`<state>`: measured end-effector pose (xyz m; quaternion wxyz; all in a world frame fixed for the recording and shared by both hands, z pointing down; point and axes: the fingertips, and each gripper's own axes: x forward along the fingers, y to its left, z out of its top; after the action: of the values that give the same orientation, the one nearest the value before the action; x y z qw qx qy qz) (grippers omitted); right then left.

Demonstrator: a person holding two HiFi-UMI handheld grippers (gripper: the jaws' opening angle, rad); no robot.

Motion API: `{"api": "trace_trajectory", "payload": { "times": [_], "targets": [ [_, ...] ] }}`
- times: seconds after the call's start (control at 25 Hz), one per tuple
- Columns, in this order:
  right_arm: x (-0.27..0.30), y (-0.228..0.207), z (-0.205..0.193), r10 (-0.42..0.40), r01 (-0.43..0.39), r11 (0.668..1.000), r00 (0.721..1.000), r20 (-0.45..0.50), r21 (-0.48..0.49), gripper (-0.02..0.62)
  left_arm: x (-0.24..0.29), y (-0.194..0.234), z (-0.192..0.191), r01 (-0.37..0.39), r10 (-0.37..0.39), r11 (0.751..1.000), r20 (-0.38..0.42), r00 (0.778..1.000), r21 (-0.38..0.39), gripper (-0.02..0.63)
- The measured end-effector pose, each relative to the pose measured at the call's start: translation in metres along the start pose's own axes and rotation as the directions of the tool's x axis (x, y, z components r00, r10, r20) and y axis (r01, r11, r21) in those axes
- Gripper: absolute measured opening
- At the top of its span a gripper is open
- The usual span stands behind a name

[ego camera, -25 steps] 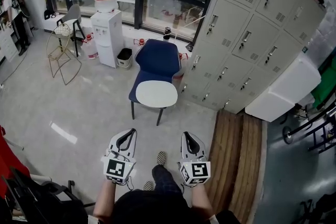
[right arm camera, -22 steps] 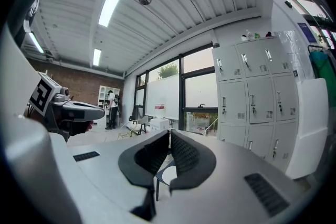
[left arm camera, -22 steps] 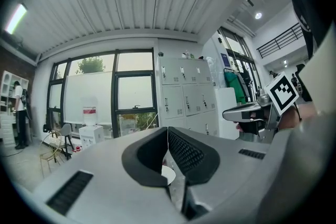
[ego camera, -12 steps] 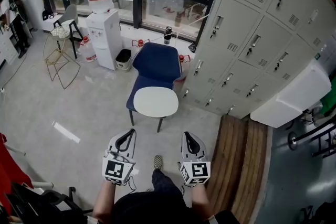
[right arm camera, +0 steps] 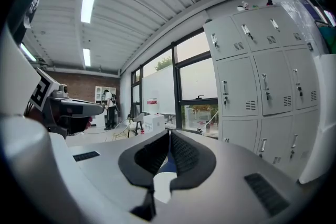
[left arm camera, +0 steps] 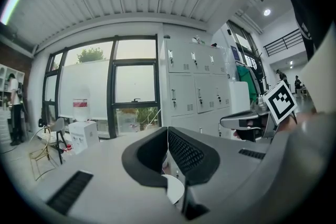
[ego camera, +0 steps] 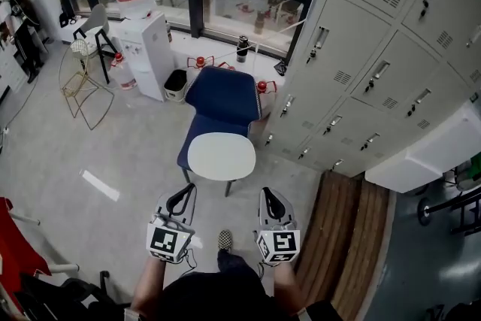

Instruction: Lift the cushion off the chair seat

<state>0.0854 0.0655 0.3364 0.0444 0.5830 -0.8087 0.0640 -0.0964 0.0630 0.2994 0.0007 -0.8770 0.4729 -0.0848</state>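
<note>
A white oval cushion (ego camera: 221, 156) lies on the seat of a blue chair (ego camera: 223, 96) in the middle of the head view. My left gripper (ego camera: 183, 192) and right gripper (ego camera: 268, 194) are side by side just short of the chair's front edge, both pointing at it. Both are shut, tips together, with nothing between the jaws. In the left gripper view the shut left gripper (left arm camera: 168, 131) hides most of the chair; a bit of the cushion (left arm camera: 173, 190) shows below it. Under the shut right gripper (right arm camera: 169, 134), the right gripper view shows the cushion (right arm camera: 163, 186).
Grey lockers (ego camera: 376, 71) stand right of the chair, with a wooden step (ego camera: 349, 229) at their foot. A water dispenser (ego camera: 146, 49), a small bin (ego camera: 177, 83) and a wire chair (ego camera: 83, 83) stand to the left by the window. The person's shoe (ego camera: 224, 240) is between the grippers.
The chair and cushion have drawn nearer to both grippers as the person walks forward. Both grippers stay shut and side by side.
</note>
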Motion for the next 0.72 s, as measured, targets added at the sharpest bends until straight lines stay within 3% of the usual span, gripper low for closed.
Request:
{"api": "trace_trajectory", "payload": {
  "times": [0.32, 0.48, 0.6, 0.72],
  "targets": [
    [0.063, -0.048, -0.010, 0.024, -0.024, 1.000, 0.999, -0.038, -0.003, 0.029, 0.070, 0.014, -0.006, -0.015, 0.015, 1.000, -0.032, 0.999, 0.007, 0.018],
    [0.077, -0.069, -0.023, 0.015, -0.014, 1.000, 0.998, -0.056, 0.020, 0.029, 0.096, 0.014, -0.013, -0.017, 0.017, 1.000, 0.012, 1.000, -0.021, 0.018],
    [0.082, -0.083, -0.040, 0.003, 0.000, 0.999, 0.997, -0.081, 0.038, 0.029, 0.112, 0.009, -0.028, 0.014, -0.014, 1.000, -0.054, 0.998, -0.004, 0.018],
    [0.091, -0.094, -0.049, -0.014, 0.018, 0.999, 0.995, -0.099, 0.047, 0.029, 0.131, 0.010, -0.035, 0.046, -0.046, 0.999, -0.070, 0.996, 0.000, 0.018]
  ]
}}
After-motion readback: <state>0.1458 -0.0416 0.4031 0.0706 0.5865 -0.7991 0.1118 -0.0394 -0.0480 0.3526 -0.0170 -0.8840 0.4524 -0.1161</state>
